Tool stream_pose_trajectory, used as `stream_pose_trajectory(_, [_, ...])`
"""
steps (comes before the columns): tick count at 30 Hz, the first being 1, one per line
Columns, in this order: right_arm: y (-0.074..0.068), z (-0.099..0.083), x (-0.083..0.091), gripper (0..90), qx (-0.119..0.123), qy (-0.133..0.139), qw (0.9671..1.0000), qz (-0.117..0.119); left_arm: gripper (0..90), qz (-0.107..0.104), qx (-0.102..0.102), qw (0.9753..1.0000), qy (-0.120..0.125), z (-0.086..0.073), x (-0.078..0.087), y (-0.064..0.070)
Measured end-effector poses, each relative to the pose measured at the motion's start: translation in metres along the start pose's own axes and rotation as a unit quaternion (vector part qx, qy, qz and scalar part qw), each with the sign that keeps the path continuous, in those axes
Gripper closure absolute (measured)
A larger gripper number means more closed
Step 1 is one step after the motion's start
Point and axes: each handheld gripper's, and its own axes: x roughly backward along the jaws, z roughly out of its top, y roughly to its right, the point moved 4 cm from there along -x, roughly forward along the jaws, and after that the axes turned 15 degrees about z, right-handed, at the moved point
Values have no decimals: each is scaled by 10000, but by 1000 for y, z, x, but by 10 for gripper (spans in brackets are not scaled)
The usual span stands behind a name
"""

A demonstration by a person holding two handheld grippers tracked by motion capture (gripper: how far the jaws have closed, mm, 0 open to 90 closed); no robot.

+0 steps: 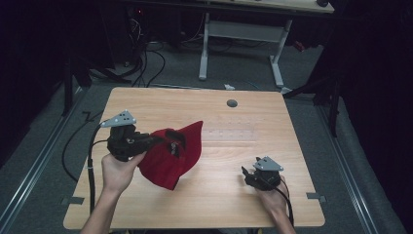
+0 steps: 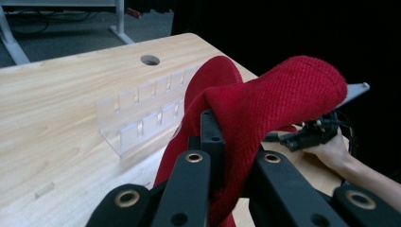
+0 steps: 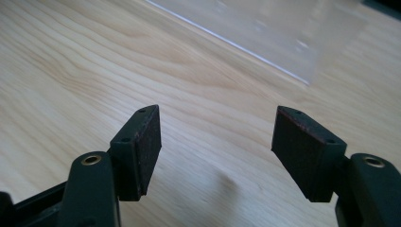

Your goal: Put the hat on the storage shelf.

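Note:
A red cap (image 1: 173, 155) hangs above the left half of the wooden table (image 1: 234, 195), its brim pointing up and right. My left gripper (image 1: 163, 140) is shut on the cap's rim; in the left gripper view the red fabric (image 2: 265, 109) drapes over the closed jaws (image 2: 222, 156). A clear plastic rack (image 2: 142, 118) with slots stands on the table beyond the cap; it shows faintly in the high view (image 1: 234, 134). My right gripper (image 1: 248, 173) rests low near the front right of the table. Its pads (image 3: 142, 146) stand wide apart with only bare wood between them.
A round cable hole (image 1: 232, 103) sits near the table's far edge. The rack's clear edge (image 3: 283, 42) lies just ahead of the right gripper. Beyond the table are desk legs (image 1: 204, 48) and floor cables (image 1: 146, 63). Black cables trail from both grippers.

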Motion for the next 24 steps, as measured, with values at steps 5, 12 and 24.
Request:
stream_pose_trajectory(5, [-22,14,-1,334,314,212,9992,97,875,-38,-27,10000,-18,6,-7,13])
stream_pose_trajectory(12, [-48,28,-10,328,643,343,9972,148,874,-56,28,9999,-118,5,-22,29])
stream_pose_trajectory(24, [-83,51,-19,325,1192,571,9912,12,873,-226,-38,9994,-262,-4,-37,53])
